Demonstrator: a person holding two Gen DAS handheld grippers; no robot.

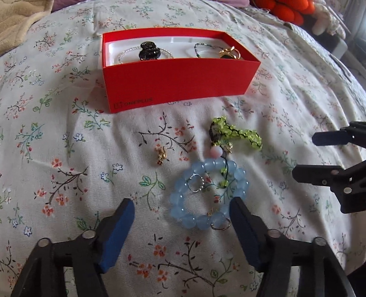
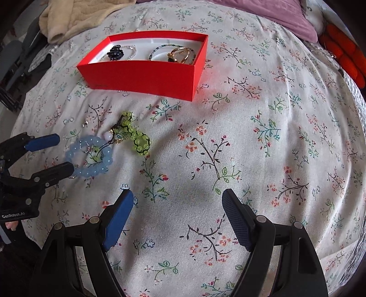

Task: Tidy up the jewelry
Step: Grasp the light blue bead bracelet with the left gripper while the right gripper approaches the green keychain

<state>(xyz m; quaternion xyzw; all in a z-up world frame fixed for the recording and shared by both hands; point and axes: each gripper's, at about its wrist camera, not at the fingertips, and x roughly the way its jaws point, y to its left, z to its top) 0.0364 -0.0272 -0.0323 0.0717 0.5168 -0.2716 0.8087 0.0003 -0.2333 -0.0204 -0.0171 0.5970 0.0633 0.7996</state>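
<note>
The supporting surface is a bed covered by a cream floral-print sheet [image 2: 251, 146]. Resting directly on it are an open red box [image 2: 146, 73] toward the far side, a blue bead bracelet [image 1: 205, 196] overlapped by a yellow-green beaded charm [image 1: 238, 134], a small gold pendant [image 1: 161, 154] just beside them, and two thin rings [image 1: 196, 182], apparently silver. A beige blanket [image 2: 75, 16] and a purple pillow [image 2: 272, 13] lie at the far edge.

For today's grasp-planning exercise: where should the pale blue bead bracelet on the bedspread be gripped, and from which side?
Grip the pale blue bead bracelet across its near arc of beads, coming from above with one pad inside the loop and one outside. It lies flat and open, and the far arc is tangled with the green bead charm and a small silver ring. The left hand-held gripper is nearest.
</note>
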